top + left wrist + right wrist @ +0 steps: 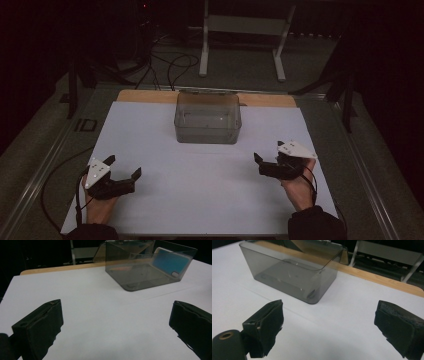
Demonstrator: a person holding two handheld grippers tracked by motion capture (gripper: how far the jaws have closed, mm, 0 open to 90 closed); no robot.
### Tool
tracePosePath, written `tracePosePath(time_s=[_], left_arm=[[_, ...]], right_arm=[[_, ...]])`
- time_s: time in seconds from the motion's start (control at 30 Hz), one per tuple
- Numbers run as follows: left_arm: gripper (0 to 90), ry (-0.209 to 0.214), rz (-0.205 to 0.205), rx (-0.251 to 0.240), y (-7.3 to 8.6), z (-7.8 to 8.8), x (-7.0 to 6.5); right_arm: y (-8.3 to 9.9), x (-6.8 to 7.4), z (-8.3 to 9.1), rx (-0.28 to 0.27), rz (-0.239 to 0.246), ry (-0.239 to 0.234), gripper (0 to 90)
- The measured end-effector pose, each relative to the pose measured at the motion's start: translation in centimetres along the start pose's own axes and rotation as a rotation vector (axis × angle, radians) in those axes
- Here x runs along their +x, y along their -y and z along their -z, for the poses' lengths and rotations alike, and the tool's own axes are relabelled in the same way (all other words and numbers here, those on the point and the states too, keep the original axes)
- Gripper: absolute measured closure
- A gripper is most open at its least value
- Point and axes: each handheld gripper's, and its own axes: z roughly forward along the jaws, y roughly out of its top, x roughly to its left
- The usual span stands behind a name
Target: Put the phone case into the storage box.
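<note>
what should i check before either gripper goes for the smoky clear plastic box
1. Left gripper open: ok, its jaws stand wide apart with nothing between them.
2. Right gripper open: ok, its jaws are apart and empty in the right gripper view.
3. Smoky clear plastic box upright and open at the top: ok.
4. Path from each gripper to the box across the white sheet: ok, only bare sheet between.
5. Contents of the box: cannot tell; the left gripper view shows a blue, phone-like shape at its far wall, either inside or a reflection.
6. Cables trailing from the grippers free of the box: ok.
</note>
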Motion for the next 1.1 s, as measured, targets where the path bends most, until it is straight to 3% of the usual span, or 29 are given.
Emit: tracePosePath(time_s=[0.1, 0.17, 0.3, 0.37, 0.5, 0.57, 0.7, 0.9, 1.1], left_arm=[[0.1, -0.001, -0.008, -0.01, -0.1, 0.2, 0.0], [0.1, 0.002, -0.007, -0.015, -0.1, 0.3, 0.0], [0.1, 0.012, -0.022, -0.018, -0.1, 0.5, -0.1], [0.1, 0.017, -0.029, -0.025, -0.1, 0.6, -0.2], [0.1, 0.017, -0.035, -0.032, -0.1, 0.8, -0.2], [0.1, 0.014, -0.038, -0.038, -0.1, 0.9, -0.2], [0.1, 0.011, -0.035, -0.046, 0.0, 1.0, -0.1], [0.1, 0.002, -0.044, -0.033, -0.1, 1.0, -0.2], [0.1, -0.003, -0.05, -0.007, 0.1, 0.7, -0.1]], right_arm=[[0.9, -0.2, 0.5, -0.014, -0.01, -0.008, 9.0], [1.5, -0.4, 0.8, -0.051, -0.002, -0.003, 9.0], [2.8, -0.7, 1.2, -0.072, -0.034, -0.024, 9.0], [3.6, -0.8, 1.5, -0.114, -0.029, -0.035, 9.0], [4.6, -0.8, 2.0, -0.141, -0.035, -0.028, 9.0], [5.0, -0.9, 2.2, -0.122, -0.039, -0.024, 9.0], [6.0, -1.1, 2.7, -0.15, -0.066, -0.017, 9.0], [7.0, -1.2, 3.3, -0.161, -0.05, -0.012, 9.0], [7.2, -1.3, 3.0, -0.132, -0.047, -0.012, 9.0]])
